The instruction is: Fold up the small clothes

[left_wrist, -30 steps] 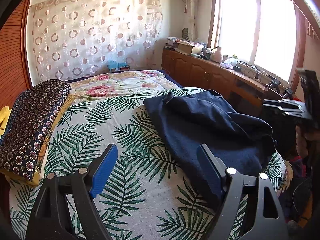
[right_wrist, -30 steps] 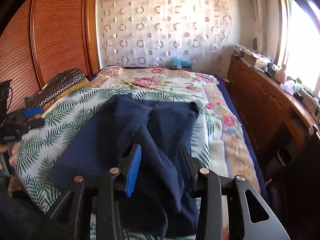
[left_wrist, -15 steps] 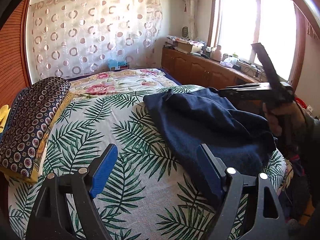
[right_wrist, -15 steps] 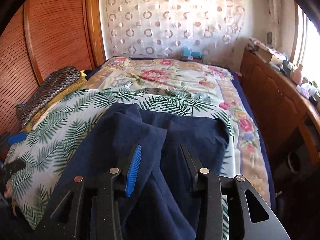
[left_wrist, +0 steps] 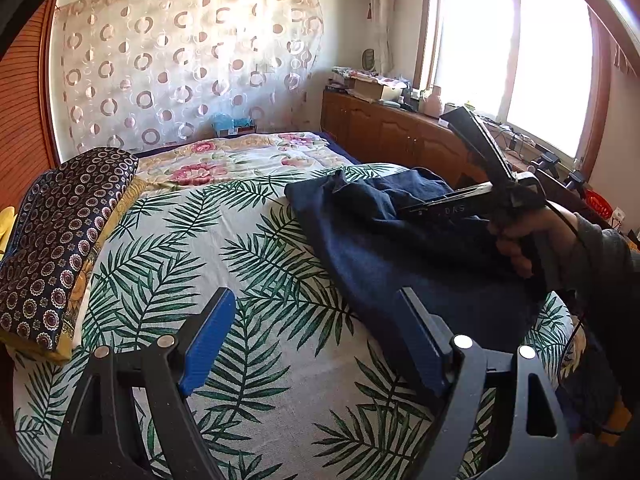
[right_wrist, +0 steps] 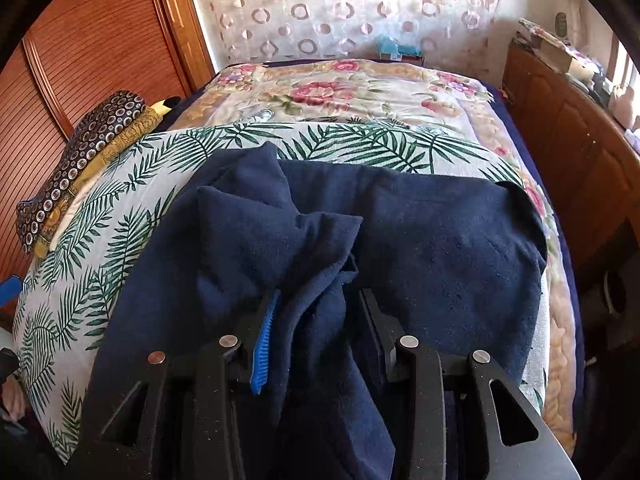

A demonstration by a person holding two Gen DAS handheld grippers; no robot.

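Observation:
A navy blue garment (left_wrist: pixel 360 236) lies crumpled on the right half of the palm-leaf bedsheet (left_wrist: pixel 224 240). In the right wrist view a bunched fold of the garment (right_wrist: pixel 440 240) runs between the fingers of my right gripper (right_wrist: pixel 319 294), which is shut on it. The left wrist view shows that right gripper (left_wrist: pixel 404 211) reaching in over the cloth, held by a hand (left_wrist: pixel 528 240). My left gripper (left_wrist: pixel 314 296) hangs open over bare sheet, just left of the garment's near edge, with nothing between its blue pads (left_wrist: pixel 204 344).
A dark patterned pillow (left_wrist: pixel 68 216) lies along the bed's left side. A floral quilt (right_wrist: pixel 352 92) covers the far half of the bed. A wooden cabinet (left_wrist: pixel 384 132) with clutter on top runs along the right wall under the window. A wardrobe (right_wrist: pixel 92 52) stands at left.
The right gripper has moved forward and lower over the bed with the navy fold between its fingers, and has come into the left wrist view. The left gripper has stayed still.

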